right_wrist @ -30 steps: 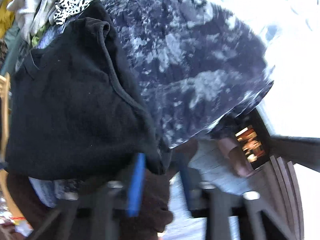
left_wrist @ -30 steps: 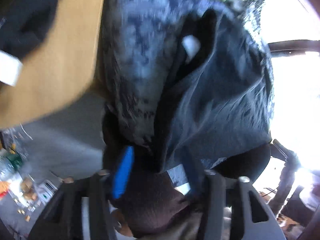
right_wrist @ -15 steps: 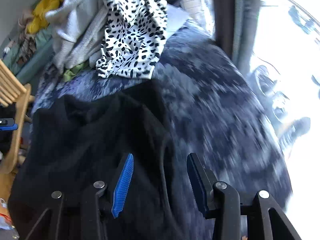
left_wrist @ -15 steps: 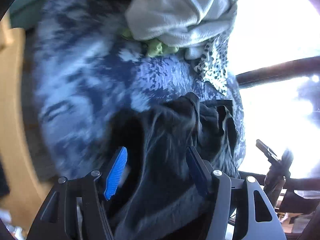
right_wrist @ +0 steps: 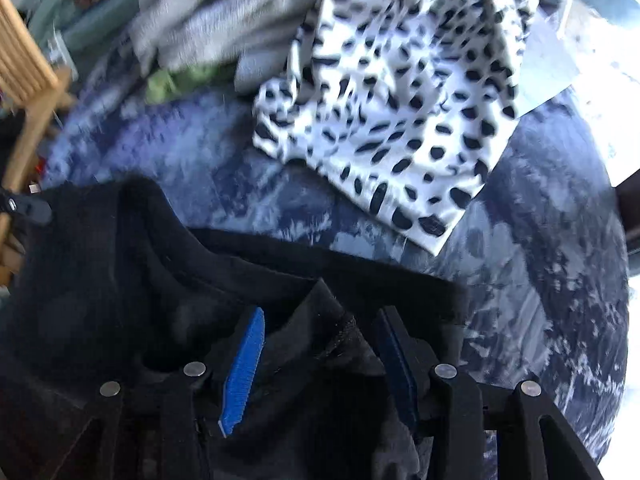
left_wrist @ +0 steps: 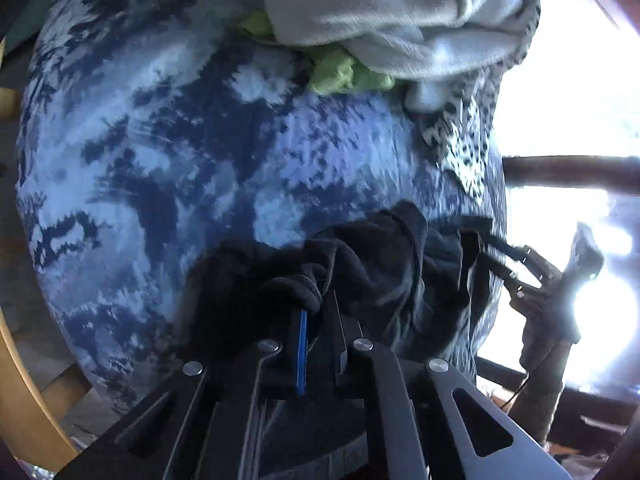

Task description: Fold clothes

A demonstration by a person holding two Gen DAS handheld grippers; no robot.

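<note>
A black garment (left_wrist: 384,264) lies crumpled on a blue-and-white mottled bedspread (left_wrist: 160,160). My left gripper (left_wrist: 318,308) points steeply down and is shut on a bunched edge of that garment, its blue pad (left_wrist: 302,344) pressed against the cloth. In the right wrist view the same black garment (right_wrist: 120,280) fills the lower left. My right gripper (right_wrist: 320,332) stands open over it, and a raised fold of the black cloth sits between its blue pads (right_wrist: 244,360) without being pinched. The right gripper's dark fingers (left_wrist: 520,268) also show at the garment's far side in the left wrist view.
A black-spotted white cloth (right_wrist: 400,100) lies just beyond the black garment. Behind it are a heap of grey clothes (left_wrist: 392,12) and a green cloth (left_wrist: 340,72). A wooden chair (right_wrist: 24,80) stands at the bed's left edge. A bright window is on the right.
My left gripper came down onto the black garment and shut on its edge. My right gripper slid across the garment towards the spotted cloth, still open.
</note>
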